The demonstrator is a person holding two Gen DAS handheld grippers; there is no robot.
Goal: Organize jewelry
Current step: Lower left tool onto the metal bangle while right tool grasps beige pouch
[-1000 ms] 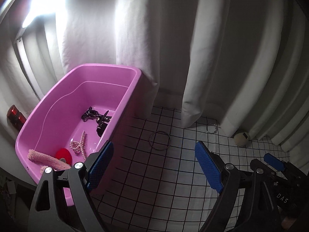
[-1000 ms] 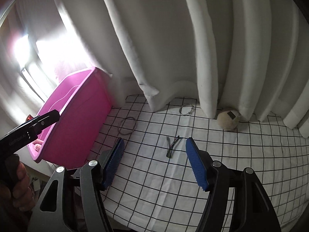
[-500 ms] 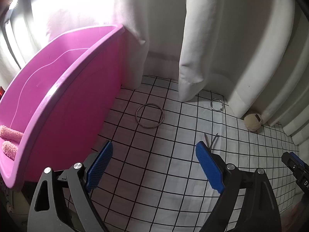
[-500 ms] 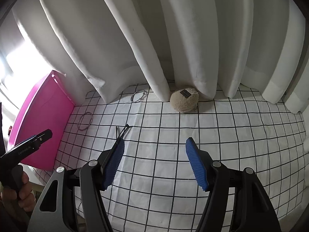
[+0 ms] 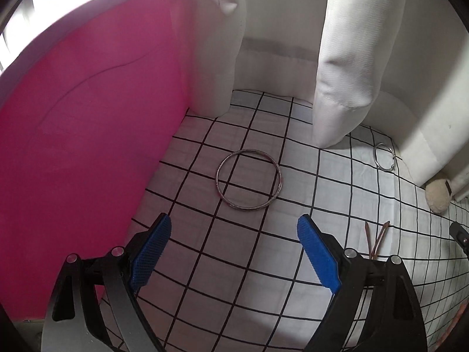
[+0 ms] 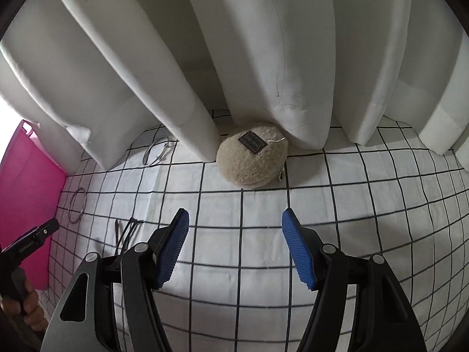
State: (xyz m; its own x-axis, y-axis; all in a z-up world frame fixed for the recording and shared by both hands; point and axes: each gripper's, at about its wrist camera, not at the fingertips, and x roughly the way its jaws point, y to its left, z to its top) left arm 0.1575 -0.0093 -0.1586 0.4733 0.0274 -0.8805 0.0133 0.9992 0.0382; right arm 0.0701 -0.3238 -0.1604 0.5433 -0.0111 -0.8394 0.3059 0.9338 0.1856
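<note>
— Left gripper [image 5: 234, 245]?
— Jaws spread wide, empty, above the grid cloth [image 5: 263, 278]. A thin dark metal bangle [image 5: 249, 180] lies flat just beyond the pads, beside the pink tub [image 5: 88, 132].
— Right gripper [image 6: 234, 234]?
— Also gaping, holding nothing. A beige fuzzy pouch [image 6: 252, 158] sits ahead against the white curtain [image 6: 263, 58]; the bangle lies far left by the tub.

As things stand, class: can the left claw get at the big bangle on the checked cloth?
Probably yes. The left claw is open, and the bangle lies flat just ahead of it with only bare cloth between. The pink tub stands off to the side.
</note>
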